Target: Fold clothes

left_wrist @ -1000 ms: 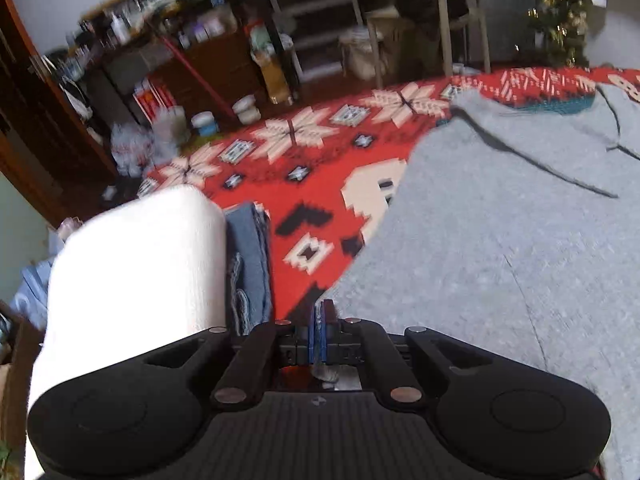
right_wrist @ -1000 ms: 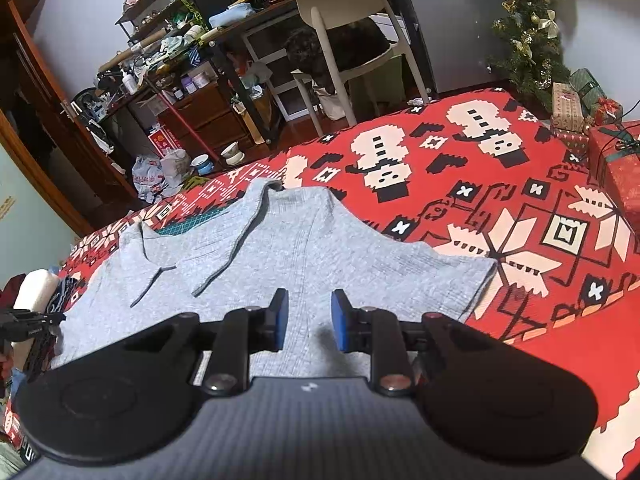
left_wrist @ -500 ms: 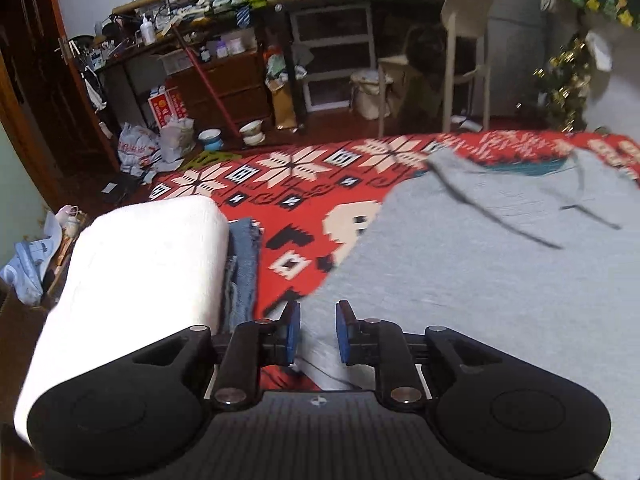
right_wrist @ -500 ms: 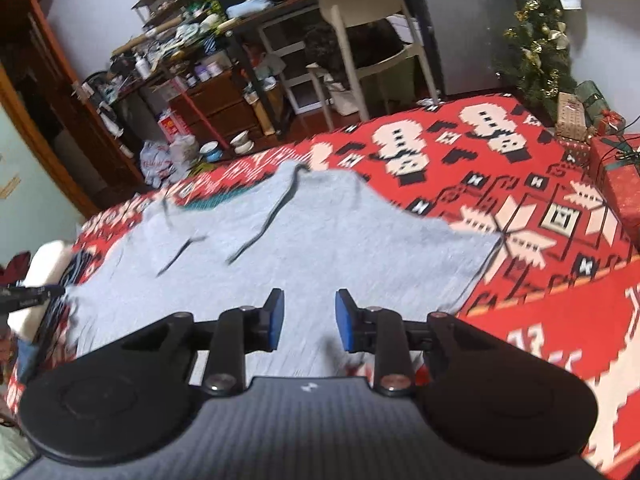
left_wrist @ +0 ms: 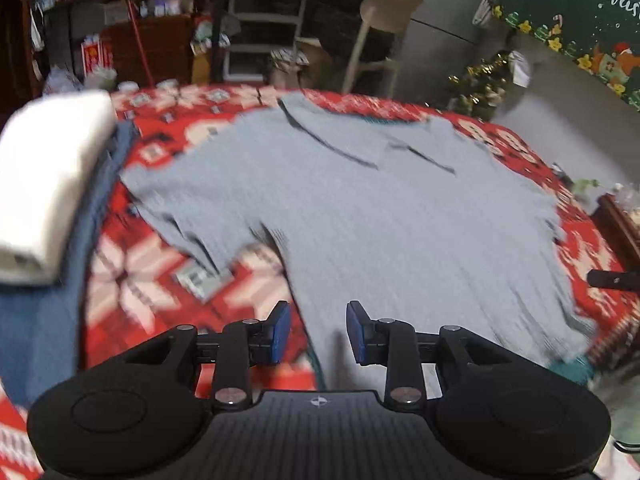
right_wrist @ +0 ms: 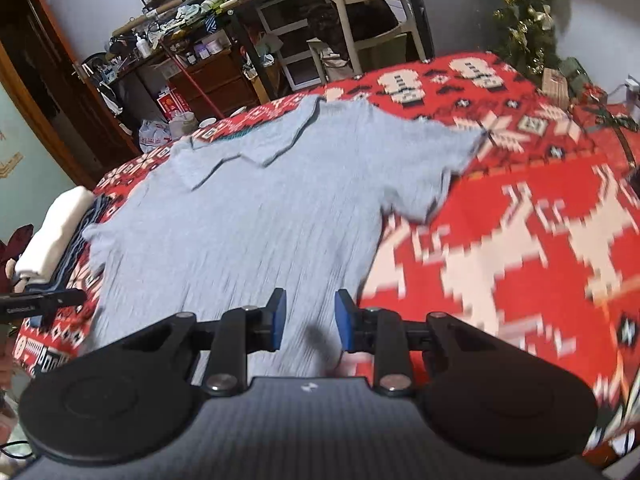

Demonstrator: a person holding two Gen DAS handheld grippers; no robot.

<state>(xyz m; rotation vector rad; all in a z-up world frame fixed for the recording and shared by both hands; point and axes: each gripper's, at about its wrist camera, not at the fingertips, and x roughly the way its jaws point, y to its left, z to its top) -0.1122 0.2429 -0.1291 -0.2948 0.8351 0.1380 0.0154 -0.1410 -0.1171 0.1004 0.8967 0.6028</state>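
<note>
A grey collared short-sleeved shirt (left_wrist: 380, 216) lies spread flat, front up, on a red Christmas-patterned blanket (left_wrist: 248, 280), its collar toward the far edge and its hem toward the near edge. The left gripper (left_wrist: 318, 330) hangs over the shirt's near left hem corner, jaws parted with nothing between them; the right gripper (right_wrist: 307, 320) hangs over the near right hem, jaws likewise apart and empty. Bare blanket lies open beyond each sleeve, widest on the right side. At the blanket's left edge, a folded white garment (left_wrist: 48, 192) rests on folded blue denim (left_wrist: 36, 320), close to the left sleeve but apart from it. The left view alone shows a green Christmas banner (left_wrist: 580, 12) on the wall; the right view alone shows wrapped gifts (right_wrist: 560, 80) past the blanket's far right corner. Both show a pale chair (right_wrist: 360, 4) and cluttered shelves beyond the far edge.
</note>
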